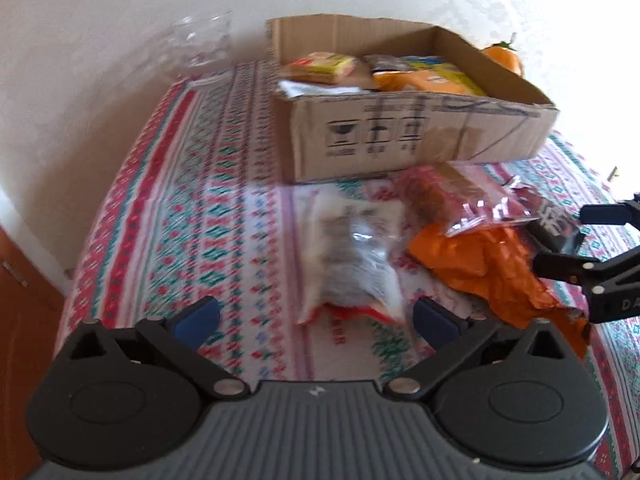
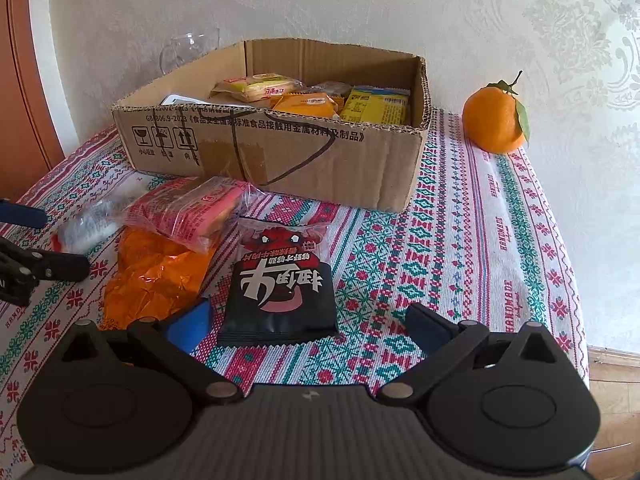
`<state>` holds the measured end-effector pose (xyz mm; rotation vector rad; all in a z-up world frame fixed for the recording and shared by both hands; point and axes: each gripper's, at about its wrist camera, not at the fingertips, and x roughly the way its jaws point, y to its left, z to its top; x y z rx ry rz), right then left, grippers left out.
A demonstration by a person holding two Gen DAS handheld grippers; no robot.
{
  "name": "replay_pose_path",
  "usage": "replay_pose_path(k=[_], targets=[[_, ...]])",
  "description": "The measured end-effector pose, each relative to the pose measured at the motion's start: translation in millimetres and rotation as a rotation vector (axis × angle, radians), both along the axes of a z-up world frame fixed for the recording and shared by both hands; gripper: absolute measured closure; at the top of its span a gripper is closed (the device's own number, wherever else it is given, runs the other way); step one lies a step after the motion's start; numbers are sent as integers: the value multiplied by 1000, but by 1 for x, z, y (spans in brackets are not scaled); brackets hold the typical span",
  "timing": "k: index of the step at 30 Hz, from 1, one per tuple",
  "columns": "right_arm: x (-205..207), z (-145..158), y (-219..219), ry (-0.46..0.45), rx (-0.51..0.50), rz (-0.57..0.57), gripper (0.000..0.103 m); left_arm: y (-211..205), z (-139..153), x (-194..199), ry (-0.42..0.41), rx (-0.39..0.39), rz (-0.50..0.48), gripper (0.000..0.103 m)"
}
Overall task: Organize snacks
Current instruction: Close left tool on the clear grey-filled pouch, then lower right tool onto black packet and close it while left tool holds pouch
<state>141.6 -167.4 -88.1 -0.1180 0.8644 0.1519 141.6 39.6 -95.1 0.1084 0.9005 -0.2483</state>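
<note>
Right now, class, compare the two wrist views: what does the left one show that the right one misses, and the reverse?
Only the left wrist view shows the clear packet of grey snacks plainly, lying between the open left gripper. Only the right wrist view shows the whole orange with its leaf and the black snack packet in full. Both show the cardboard box, the orange wrapper and the patterned tablecloth.

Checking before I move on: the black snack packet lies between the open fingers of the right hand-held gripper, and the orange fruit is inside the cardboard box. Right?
Not quite. The orange fruit stands on the tablecloth beside the cardboard box, not inside it, as the right wrist view shows. The black snack packet does lie between the open fingers of the right hand-held gripper.
</note>
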Motion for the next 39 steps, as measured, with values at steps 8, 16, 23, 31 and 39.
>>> replay_pose_path(k=[8,16,23,31,39], targets=[[0,0,0,-3,0,0,0,-4,-4,2,-65,-20,-8,0],[-2,0,1,-6,0,-3,0,-2,-6,-3,-101,-31,-13,0],[2,0,1,-6,-2,16,0,-4,-4,4,-75,-21,0,0],[8,2,5,-18,-8,83,11,-14,-1,5,-87,4,-27,9],[10,4,11,-24,-5,117,30,-14,1,8,-86,-16,-62,26]])
